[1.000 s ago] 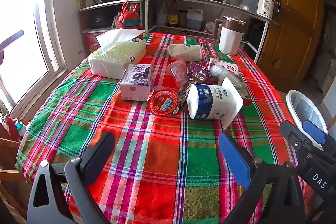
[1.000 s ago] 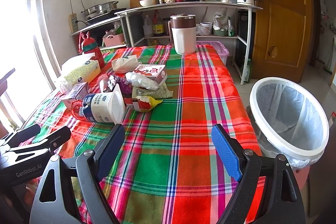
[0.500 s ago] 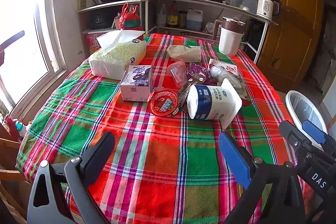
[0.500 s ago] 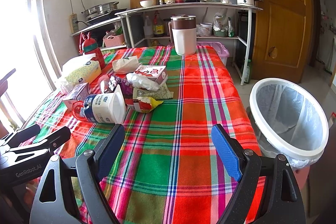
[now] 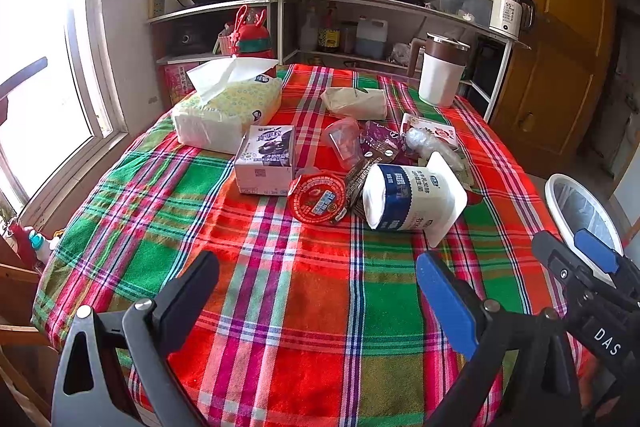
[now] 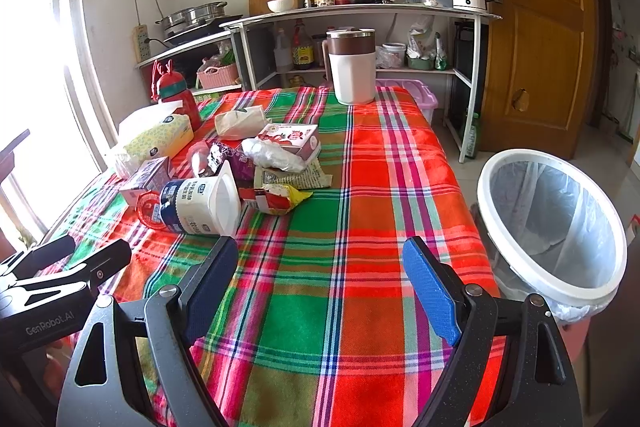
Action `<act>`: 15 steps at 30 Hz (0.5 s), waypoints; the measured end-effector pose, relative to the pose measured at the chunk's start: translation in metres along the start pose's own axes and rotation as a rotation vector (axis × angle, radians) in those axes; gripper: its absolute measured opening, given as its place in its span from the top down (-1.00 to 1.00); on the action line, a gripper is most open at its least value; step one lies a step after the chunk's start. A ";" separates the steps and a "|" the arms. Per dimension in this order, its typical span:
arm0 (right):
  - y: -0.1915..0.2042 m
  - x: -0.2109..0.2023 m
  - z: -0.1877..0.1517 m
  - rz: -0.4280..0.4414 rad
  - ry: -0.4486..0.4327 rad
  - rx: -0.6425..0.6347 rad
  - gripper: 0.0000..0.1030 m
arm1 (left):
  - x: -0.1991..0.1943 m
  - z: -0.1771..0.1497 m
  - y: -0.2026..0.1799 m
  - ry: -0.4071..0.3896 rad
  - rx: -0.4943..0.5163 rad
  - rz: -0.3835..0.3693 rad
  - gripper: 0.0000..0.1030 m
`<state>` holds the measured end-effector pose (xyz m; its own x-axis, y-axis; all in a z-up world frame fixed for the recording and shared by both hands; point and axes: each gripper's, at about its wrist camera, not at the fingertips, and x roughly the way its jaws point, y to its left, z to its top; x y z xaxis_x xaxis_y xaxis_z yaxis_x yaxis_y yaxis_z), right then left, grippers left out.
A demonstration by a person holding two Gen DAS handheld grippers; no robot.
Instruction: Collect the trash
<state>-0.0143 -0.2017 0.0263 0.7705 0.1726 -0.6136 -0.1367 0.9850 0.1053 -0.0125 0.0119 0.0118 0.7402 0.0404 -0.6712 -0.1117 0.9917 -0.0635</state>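
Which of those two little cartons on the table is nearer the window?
The purple milk carton, beside the tissue pack. The pink-and-white carton lies on the far side of the trash pile, toward the bin.

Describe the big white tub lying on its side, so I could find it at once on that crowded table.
Start at the plaid tablecloth and find the litter pile in its middle. At the pile's near edge lies the white tub, tipped on its side beside a round red foil lid. It is the pile's largest piece and the only one with a dark blue label band.
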 end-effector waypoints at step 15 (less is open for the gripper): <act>0.039 0.029 0.019 0.202 0.042 -0.049 -0.64 | 0.010 0.010 0.071 0.005 -0.089 0.002 -0.94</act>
<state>0.0148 -0.1581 0.0275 0.6981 0.3654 -0.6158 -0.3169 0.9289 0.1919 -0.0064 0.0835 0.0074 0.7366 0.0416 -0.6751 -0.1718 0.9769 -0.1273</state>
